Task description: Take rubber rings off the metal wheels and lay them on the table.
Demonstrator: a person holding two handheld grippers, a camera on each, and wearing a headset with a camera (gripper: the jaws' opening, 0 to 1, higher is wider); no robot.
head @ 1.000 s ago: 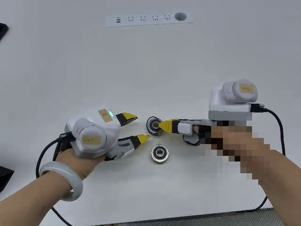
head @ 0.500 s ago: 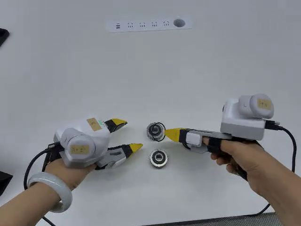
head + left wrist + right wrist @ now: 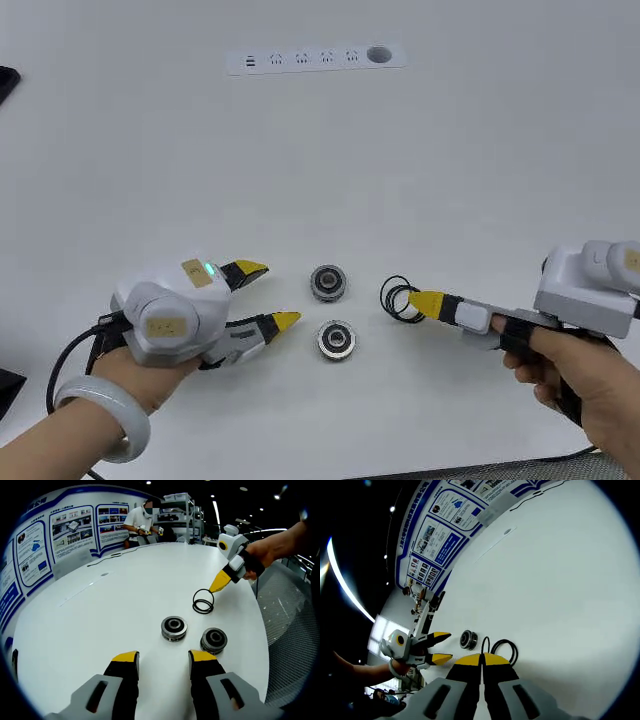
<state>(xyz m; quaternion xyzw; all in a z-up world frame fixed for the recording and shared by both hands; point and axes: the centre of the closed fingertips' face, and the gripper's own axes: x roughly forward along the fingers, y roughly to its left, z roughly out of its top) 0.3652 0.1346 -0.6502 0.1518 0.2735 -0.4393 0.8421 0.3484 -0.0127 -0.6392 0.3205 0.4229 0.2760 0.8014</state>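
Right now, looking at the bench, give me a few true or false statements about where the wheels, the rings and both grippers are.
1. A far wheel and a near wheel lie on the table. True.
2. The left gripper is shut on a wheel. False: its jaws are open and empty, short of both wheels.
3. The rubber rings are at the tip of the right gripper, apart from the wheels. True.
4. The right gripper's jaws are spread wide. False: they are closed together at the rubber rings.
5. The power strip sits between the two wheels. False: it lies far back on the table.
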